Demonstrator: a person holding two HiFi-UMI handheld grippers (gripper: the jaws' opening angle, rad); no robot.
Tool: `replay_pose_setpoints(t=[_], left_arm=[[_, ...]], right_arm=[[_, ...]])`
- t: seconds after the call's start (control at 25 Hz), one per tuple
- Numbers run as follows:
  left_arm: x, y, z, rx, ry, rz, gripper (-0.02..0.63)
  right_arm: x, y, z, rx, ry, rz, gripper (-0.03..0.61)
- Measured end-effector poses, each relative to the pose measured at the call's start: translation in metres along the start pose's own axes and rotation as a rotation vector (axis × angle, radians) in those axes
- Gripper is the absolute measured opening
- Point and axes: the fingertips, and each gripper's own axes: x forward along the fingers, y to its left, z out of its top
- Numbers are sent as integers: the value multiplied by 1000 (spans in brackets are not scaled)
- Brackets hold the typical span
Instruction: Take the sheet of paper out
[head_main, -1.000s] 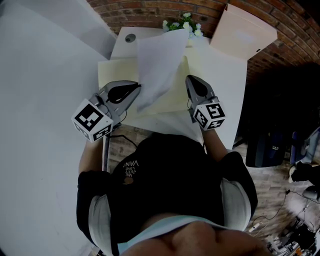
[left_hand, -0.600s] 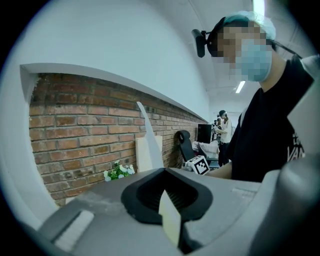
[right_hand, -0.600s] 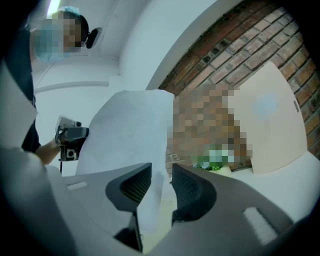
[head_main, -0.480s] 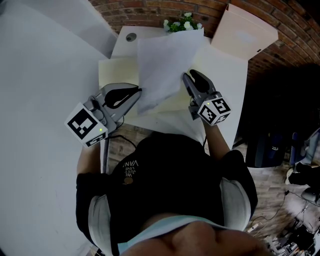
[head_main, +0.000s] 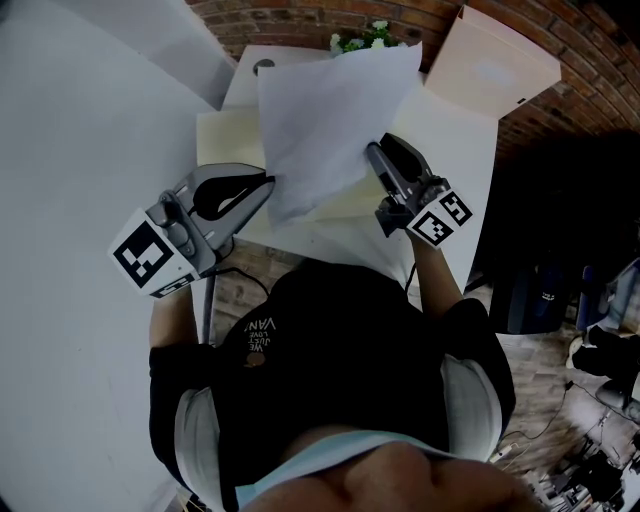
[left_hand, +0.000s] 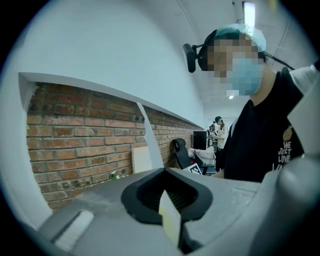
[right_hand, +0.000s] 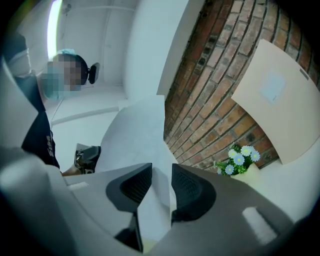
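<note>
A white sheet of paper (head_main: 330, 120) stands lifted and tilted above a cream folder (head_main: 225, 140) that lies on the white table (head_main: 455, 150). My left gripper (head_main: 268, 182) is shut on the sheet's lower left edge. In the left gripper view its jaws (left_hand: 165, 187) meet on a thin pale edge, and the sheet (left_hand: 148, 137) rises edge-on beyond them. My right gripper (head_main: 375, 150) is at the sheet's right side, pointing upward. In the right gripper view its jaws (right_hand: 161, 175) stand apart, and the sheet (right_hand: 135, 140) passes loosely through the gap.
A pot of small white flowers (head_main: 365, 38) stands at the table's far edge against a brick wall (right_hand: 215, 75). A beige board (head_main: 500, 65) leans at the back right. A white partition (head_main: 80, 120) runs along the left. The person's body fills the near side.
Both grippers have risen and the sheet has come up with them, spreading wider and higher. The right gripper has tipped upward and rolled; the left marker cube swung out to the left.
</note>
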Motion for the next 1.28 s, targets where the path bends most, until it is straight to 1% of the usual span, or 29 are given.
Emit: replay_pose_setpoints(t=[0.04, 0.08, 0.2, 0.6, 0.8, 1.08, 1.2, 1.28], left_arm=[[-1, 3, 0, -7, -5, 7, 2], [-1, 6, -2, -17, -10, 14, 2], [-2, 14, -9, -58, -28, 32, 2], [-4, 51, -33, -220, -105, 121, 2], [-2, 68, -47, -271, -129, 162, 2], [5, 84, -65, -345, -141, 186, 2], [9, 87, -75, -338, -140, 166, 2], [14, 87, -77, -367, -150, 162, 2]], right_arm=[[0, 0, 1, 0, -3, -2, 98], [0, -1, 2, -7, -5, -6, 55], [-3, -2, 5, -32, -7, -24, -7], [-13, -5, 13, -69, 13, -105, 2], [-17, -5, 15, -81, 19, -135, 0], [-26, -4, 14, -85, 35, -182, 0], [-31, -4, 12, -85, 43, -208, 0], [-37, -4, 11, -88, 45, -230, 0]])
